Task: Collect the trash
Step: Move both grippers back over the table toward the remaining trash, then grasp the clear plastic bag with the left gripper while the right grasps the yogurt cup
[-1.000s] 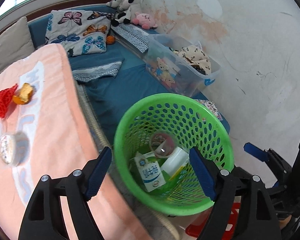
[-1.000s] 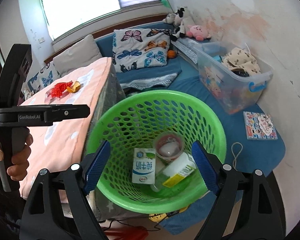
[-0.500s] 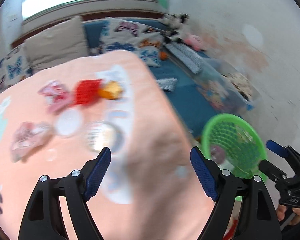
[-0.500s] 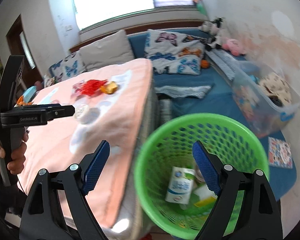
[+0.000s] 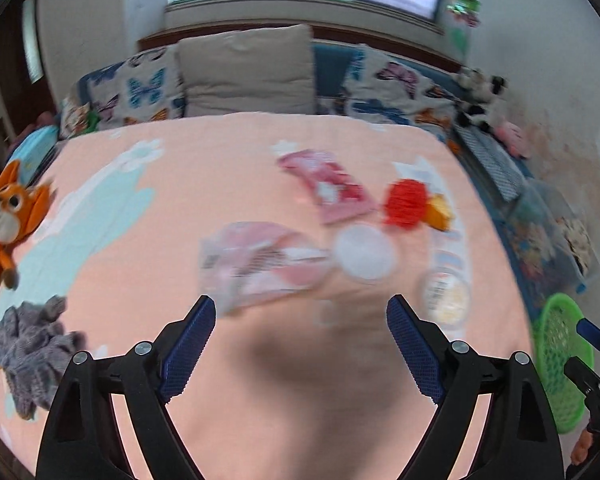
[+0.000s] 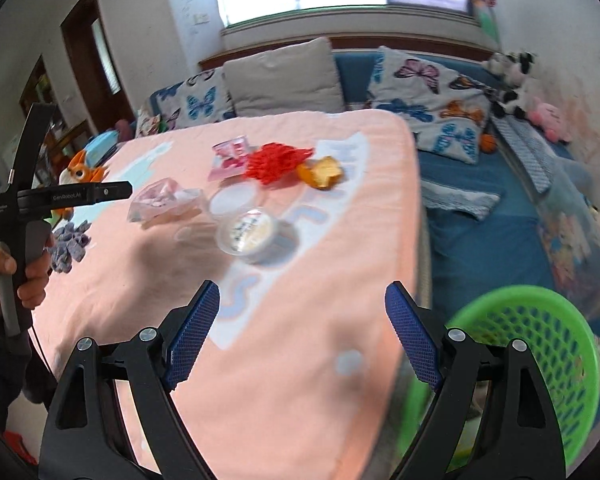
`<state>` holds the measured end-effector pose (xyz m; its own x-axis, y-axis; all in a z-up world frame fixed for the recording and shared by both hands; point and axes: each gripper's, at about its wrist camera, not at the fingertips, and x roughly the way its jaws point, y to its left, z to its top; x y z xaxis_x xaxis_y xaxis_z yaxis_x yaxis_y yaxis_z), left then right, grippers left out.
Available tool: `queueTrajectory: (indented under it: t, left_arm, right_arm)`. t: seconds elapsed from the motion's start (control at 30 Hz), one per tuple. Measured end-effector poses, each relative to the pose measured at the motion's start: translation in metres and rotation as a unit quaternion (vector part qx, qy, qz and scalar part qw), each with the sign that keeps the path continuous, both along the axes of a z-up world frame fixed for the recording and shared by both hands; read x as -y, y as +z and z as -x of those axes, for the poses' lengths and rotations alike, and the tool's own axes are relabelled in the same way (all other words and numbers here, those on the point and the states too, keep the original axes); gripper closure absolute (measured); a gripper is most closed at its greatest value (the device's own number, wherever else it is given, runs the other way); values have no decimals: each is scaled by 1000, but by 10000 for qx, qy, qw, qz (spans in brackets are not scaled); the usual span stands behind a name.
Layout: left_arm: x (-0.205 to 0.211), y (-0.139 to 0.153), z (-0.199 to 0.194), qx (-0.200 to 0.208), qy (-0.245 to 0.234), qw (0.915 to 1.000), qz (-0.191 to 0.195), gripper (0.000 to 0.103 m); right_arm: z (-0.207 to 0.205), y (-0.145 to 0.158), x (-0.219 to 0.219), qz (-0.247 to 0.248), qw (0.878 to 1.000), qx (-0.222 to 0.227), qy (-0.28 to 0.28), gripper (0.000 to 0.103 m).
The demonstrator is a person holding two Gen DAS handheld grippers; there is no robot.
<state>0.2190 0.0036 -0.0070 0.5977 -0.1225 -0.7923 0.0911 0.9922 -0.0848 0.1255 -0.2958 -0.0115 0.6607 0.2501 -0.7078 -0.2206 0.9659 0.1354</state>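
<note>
Lying crumpled, pink-and-clear plastic wrapper [image 5: 256,264] beside white lid [image 5: 365,254].

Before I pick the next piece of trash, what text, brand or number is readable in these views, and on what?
"GenRobot.AI": on the left gripper, right wrist view.
Small print on its upright bar: too small.
Large pale letters on the pink tablecloth: partial, not legible.
Round lidded tub label: blurred.
Pink wrapper: blurred.

We note the worktop [image 6: 308,320] under soft, matt peach cloth. Basket [image 6: 548,344]: green perforated plastic, slightly glossy. Red netting [image 6: 276,162]: coarse mesh. Lidded tub [image 6: 248,230]: clear glossy plastic. Tongs' pads [image 6: 194,338]: blue, rough-textured.
</note>
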Motion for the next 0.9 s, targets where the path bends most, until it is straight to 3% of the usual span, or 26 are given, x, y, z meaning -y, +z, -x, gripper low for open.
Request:
queueTrajectory:
  t: [0.33, 0.9]
  left_arm:
    - [-51, -14, -14, -183, 388, 9989, 200, 18]
    - [-57, -37, -44, -580, 350, 9962, 550, 17]
  right_arm:
    - [-44, -23, -50, 118, 9990, -230, 371, 18]
    - [-99, -65, -78, 430, 9959, -634, 475, 18]
